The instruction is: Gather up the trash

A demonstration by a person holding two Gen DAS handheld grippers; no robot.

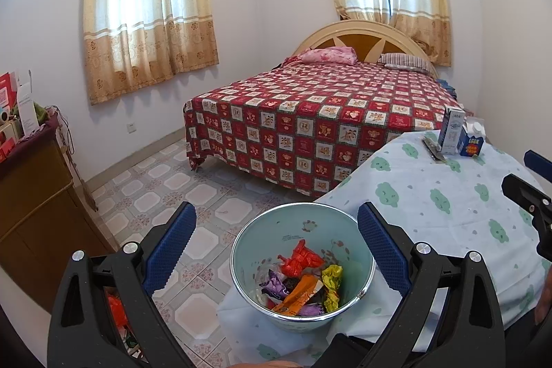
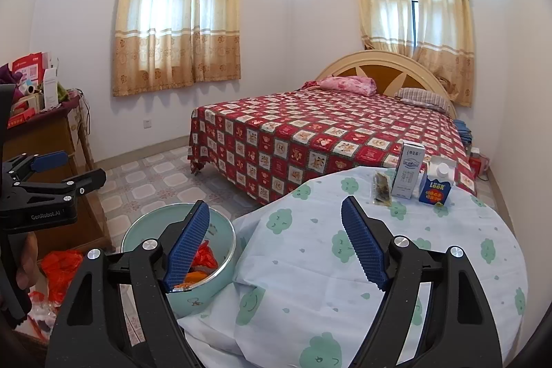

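Standing wide apart, both sets of jaws have nothing between their ribbed blue pads. The left gripper [image 1: 276, 250] hangs right over the bucket [image 1: 358, 275], a pale green round one with a shiny metal rim, so the bucket mouth shows between its black fingers. The right gripper [image 2: 276, 247] is just beside the bucket, out over the bench [image 2: 345, 281], which is round and draped in a soft light blue cloth with green cloud prints.

Inside the bucket there's a crinkly pile of trash: a knotted red plastic bag [image 1: 300, 259], an orange wrapper [image 1: 298, 295], a crumpled yellow foil wrapper [image 1: 332, 285] and a purple wrapper [image 1: 274, 285].

Across the bench from the bucket, at the far edge, stands a tall white milk carton [image 2: 408, 169], with a squat blue gable-top carton [image 2: 436, 187] just beside it and a flat dark wrapper [image 2: 381, 190] lying on the cloth on its other side. Beyond the bucket and bench is a bed [image 2: 310, 133] with a red checkered cover.
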